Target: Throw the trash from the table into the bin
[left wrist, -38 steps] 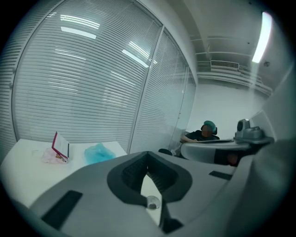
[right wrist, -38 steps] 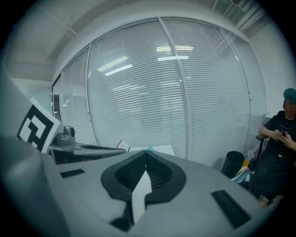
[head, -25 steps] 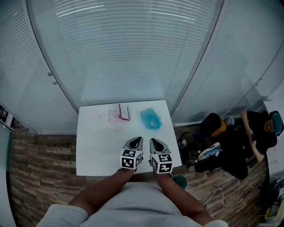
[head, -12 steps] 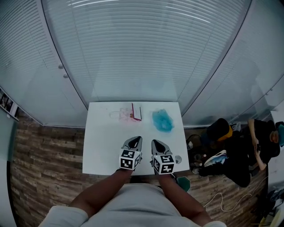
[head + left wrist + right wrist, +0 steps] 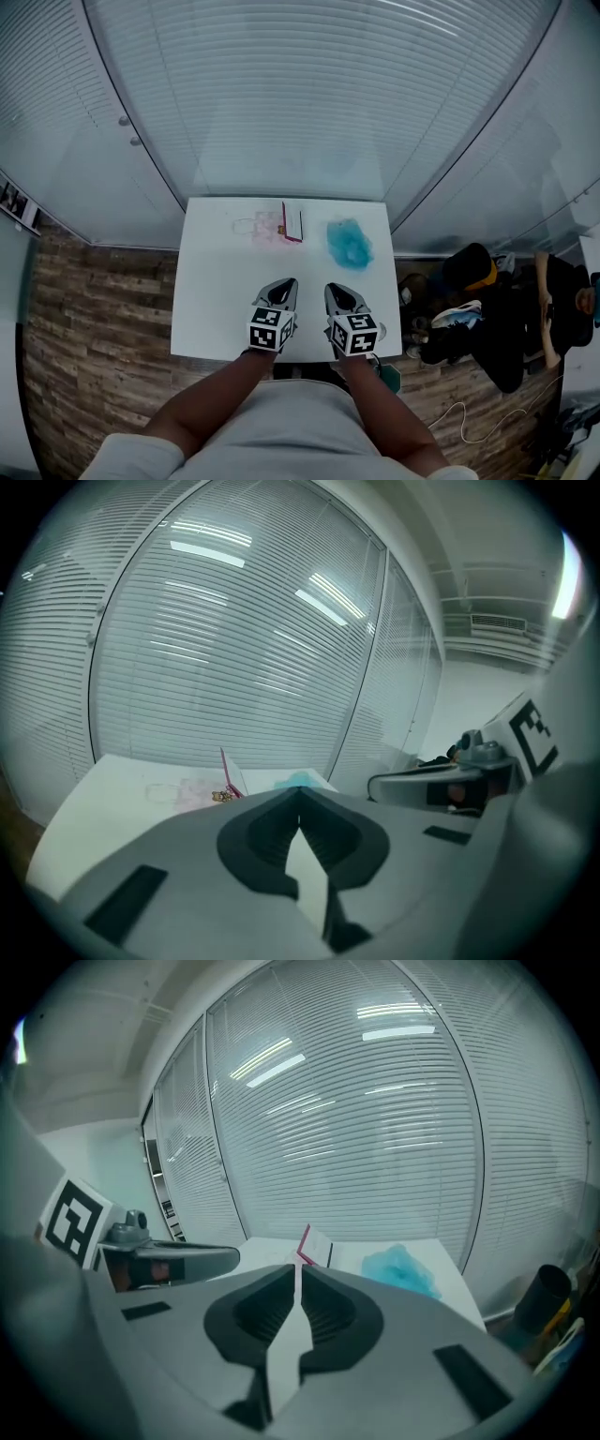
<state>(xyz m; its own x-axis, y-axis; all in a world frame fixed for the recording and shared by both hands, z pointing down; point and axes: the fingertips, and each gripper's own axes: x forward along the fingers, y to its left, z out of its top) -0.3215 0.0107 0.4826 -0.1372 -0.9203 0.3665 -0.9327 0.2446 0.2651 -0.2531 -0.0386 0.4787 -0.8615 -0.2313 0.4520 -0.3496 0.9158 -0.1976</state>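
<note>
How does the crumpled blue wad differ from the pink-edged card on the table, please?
The blue wad is a soft, crumpled lump; the pink-edged card is flat and straight-edged. The blue wad lies low, while the pink-edged card stands upright. The blue wad sits alone toward the right; the pink-edged card stands nearer the middle, beside a clear wrapper. Both are on the far half of the white table.

Desk (image 5: 216, 281) set against a wall of blinds (image 5: 300, 103), left gripper (image 5: 285, 283) and right gripper (image 5: 334, 289) side by side over its near edge, small upright box (image 5: 292, 223) at far middle, possibly a flat wrapper (image 5: 258, 226) just left of it, crumpled wad (image 5: 349, 244) to its right.
</note>
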